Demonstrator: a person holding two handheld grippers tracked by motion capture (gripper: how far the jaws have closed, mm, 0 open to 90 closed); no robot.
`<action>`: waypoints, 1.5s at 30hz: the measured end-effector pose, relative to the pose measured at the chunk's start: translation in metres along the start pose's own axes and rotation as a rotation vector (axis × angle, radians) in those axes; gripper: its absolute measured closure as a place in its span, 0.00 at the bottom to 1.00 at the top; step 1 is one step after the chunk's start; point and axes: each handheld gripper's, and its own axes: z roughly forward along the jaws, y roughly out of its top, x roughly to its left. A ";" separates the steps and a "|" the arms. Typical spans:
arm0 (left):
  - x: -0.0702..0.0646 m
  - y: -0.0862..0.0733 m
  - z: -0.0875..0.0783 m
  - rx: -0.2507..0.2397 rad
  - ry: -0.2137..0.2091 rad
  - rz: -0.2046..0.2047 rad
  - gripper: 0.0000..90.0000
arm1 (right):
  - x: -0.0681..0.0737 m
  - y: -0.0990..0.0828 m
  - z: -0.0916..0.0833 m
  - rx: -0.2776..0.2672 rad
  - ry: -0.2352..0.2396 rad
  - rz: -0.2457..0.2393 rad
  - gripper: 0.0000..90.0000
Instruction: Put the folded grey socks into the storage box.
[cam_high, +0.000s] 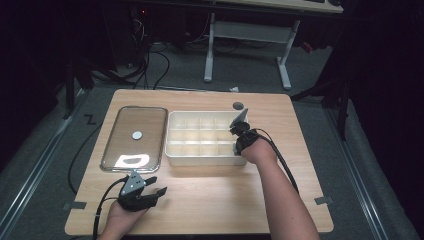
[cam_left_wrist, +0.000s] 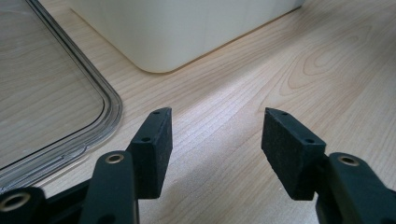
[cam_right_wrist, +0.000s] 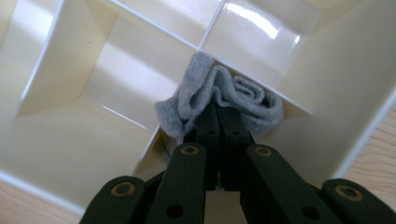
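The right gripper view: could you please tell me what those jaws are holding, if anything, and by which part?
The right gripper pinches a grey sock by a bunched fold near its middle, inside a compartment of the white divided box.

grey knitted cloth (cam_right_wrist: 219, 100), glossy cream plastic organiser (cam_right_wrist: 116, 79), matt wood table (cam_left_wrist: 280, 70)
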 end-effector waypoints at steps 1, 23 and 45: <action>0.000 0.000 0.000 0.000 0.000 0.000 0.49 | 0.000 -0.001 -0.003 -0.005 0.003 0.011 0.97; 0.000 -0.001 -0.001 0.003 0.003 -0.001 0.49 | 0.004 0.009 0.001 -0.013 0.008 0.000 1.00; -0.001 -0.001 0.000 0.006 -0.002 0.000 0.49 | -0.010 -0.002 -0.014 -0.056 -0.025 0.065 0.93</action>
